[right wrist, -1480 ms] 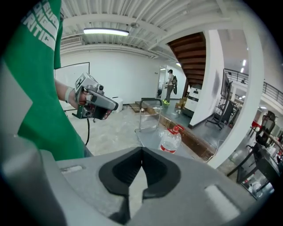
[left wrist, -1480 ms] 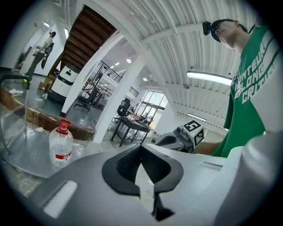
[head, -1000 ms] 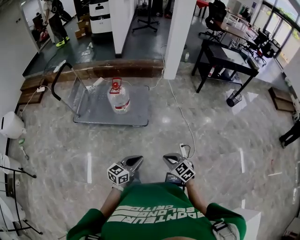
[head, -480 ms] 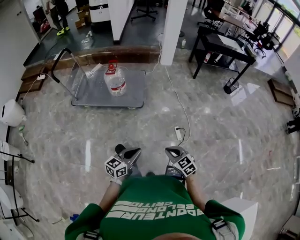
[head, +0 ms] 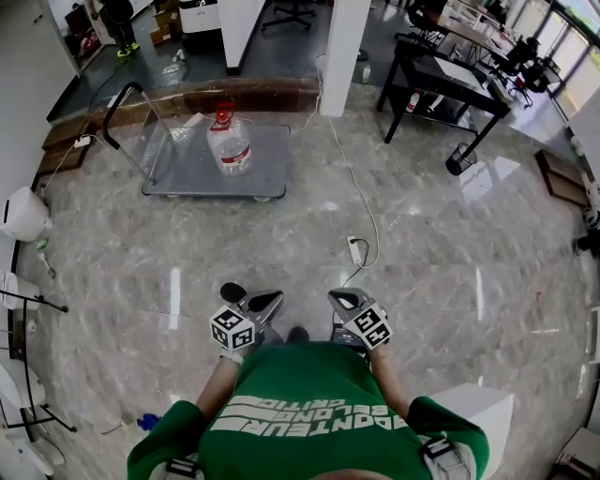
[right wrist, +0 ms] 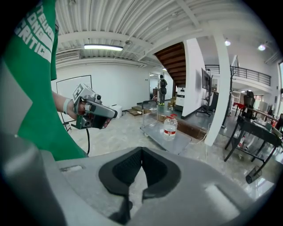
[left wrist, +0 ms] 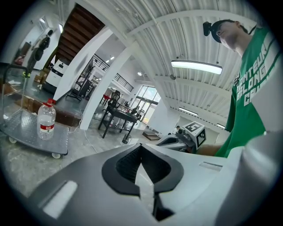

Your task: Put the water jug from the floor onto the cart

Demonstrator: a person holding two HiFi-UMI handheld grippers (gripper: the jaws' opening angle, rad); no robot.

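Upright water jug (head: pixel 231 147) on cart (head: pixel 183 171)

Label print on the water jug (head: pixel 231 142) too small for me to read, person (head: pixel 118 14) at upper left cut by the top edge (I get only legs and shoes), white rounded object (head: pixel 19 214) clipped at the left edge.

Clear plastic water jug (head: pixel 230 148) on grey flat platform cart (head: pixel 183 176).
Jug upright, red cap, red label, standing mid-deck; cart's black loop handle rises at its left end.
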